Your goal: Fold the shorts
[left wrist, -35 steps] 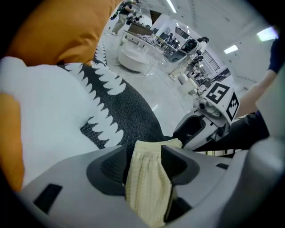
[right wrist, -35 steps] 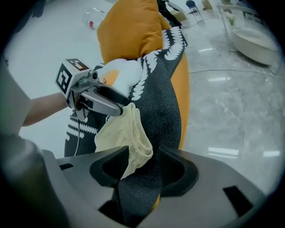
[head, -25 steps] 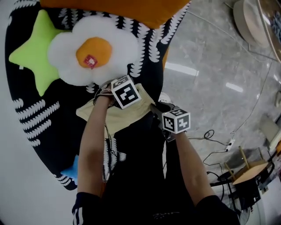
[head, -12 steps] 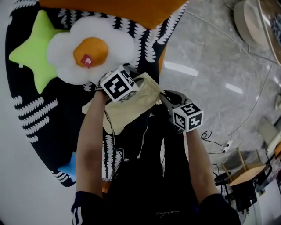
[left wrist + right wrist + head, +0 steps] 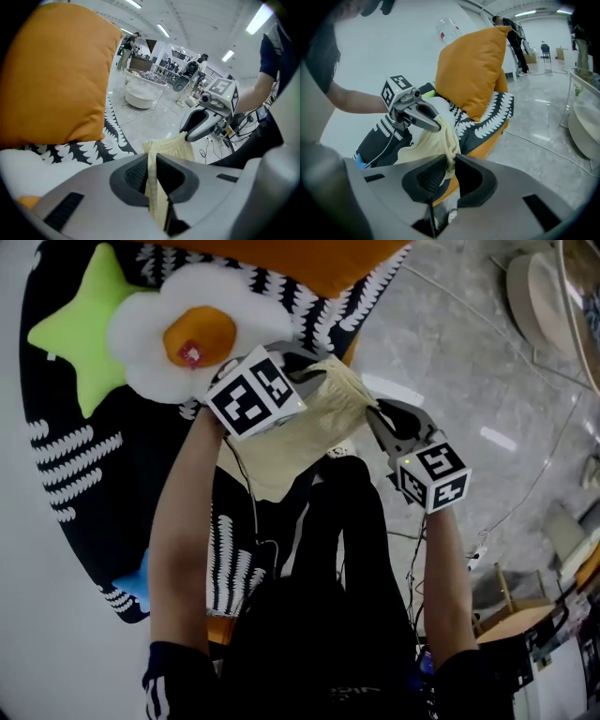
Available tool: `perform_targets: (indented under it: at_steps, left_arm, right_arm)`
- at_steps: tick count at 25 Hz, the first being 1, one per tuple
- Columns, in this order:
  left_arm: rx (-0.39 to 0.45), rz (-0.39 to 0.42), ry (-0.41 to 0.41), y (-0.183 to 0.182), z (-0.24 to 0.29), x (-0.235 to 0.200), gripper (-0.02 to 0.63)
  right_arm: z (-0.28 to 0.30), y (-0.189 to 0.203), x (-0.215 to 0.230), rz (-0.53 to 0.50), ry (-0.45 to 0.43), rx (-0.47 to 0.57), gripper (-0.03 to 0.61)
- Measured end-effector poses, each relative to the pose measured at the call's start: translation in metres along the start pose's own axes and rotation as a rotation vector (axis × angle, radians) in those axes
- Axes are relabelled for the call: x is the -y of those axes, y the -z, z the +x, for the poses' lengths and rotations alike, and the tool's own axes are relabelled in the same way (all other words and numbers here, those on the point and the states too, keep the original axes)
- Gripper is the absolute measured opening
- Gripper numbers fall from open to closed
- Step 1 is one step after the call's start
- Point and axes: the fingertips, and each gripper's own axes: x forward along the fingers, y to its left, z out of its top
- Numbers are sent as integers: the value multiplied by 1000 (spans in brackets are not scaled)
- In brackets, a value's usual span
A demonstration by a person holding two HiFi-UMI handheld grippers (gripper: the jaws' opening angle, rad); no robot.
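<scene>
left gripper point(image 5: 152, 176): fingers point(image 5: 135, 176) just closed, grasping shorts point(image 5: 291, 442) | right gripper point(image 5: 449, 173): fingers clenched on shorts | risk: thin edge slips from fingers, cloth drops

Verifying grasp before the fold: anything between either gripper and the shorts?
Nothing visible. The left gripper, whose jaws have just been closing, pinches the shorts directly; the right gripper pinches their other end. The cloth hangs between them.

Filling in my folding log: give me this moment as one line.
left gripper: jaws just closed, shut on shorts | right gripper: shut on shorts | shorts: hanging between both
</scene>
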Motion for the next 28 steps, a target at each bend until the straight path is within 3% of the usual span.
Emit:
perform_targets:
  at_steps: [4,8,12,23,25,28]
  left_arm:
    - [32,3,-22,9,-31,15,34]
    - [70,56,-107,22,-71,35,34]
    - [116,54,-202,58,-103,58,34]
    - [168,-180,-397,195,-163,117,34]
    - [157,-205,-414,218,-168,125,35]
    - [119,-239,-424,251,-157,127,37]
  right_arm:
    - [-7,-7,-42,-58,-50,30,75]
    - [-10,-12,-99,-159,-92,47,75]
    - [-2,0,-152,-252,-140,35,75]
    - [37,51,-272,-415,-318,-89,75]
    - [46,64,-293,-445,-323,-116,75]
    - [66,90,-304,-524,-265,-172,75]
